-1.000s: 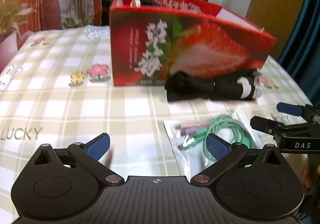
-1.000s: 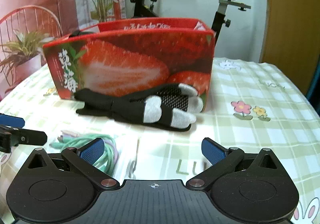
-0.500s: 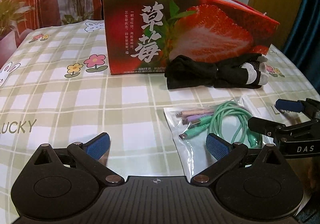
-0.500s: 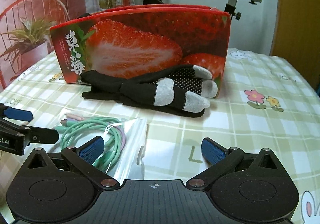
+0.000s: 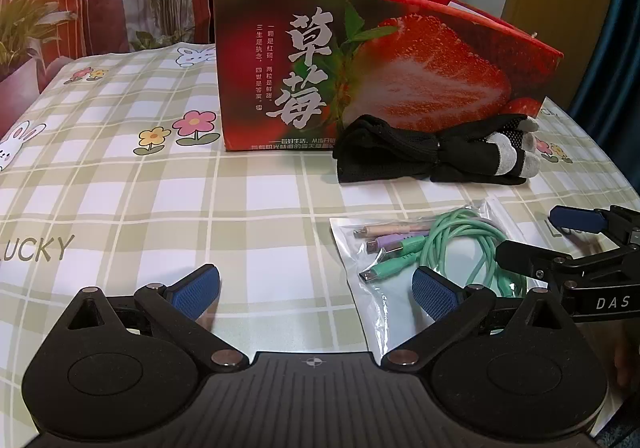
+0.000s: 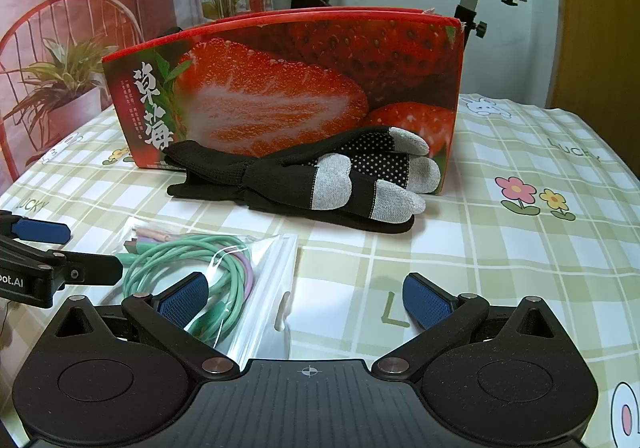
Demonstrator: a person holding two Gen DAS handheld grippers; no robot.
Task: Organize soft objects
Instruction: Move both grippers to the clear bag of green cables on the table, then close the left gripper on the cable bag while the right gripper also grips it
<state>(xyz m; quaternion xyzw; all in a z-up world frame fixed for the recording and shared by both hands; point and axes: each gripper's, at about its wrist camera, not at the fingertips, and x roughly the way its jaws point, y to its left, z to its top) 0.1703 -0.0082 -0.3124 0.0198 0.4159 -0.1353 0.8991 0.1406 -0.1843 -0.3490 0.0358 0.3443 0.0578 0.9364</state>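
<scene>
Closer now, box (image 5: 384, 71) marked "草莓"; both grippers' jaws wide apart, empty.

Black grey-tipped gloves (image 6: 320, 179) flat against strawberry box (image 6: 288, 87)

Table (image 5: 120, 183) w/ green-checked cloth, flower & bunny prints. On it: red strawberry box (image 5: 384, 75) at back, black gloves (image 6: 320, 179) touching its front, bagged cables (image 5: 432, 248) nearer the cams.
</scene>
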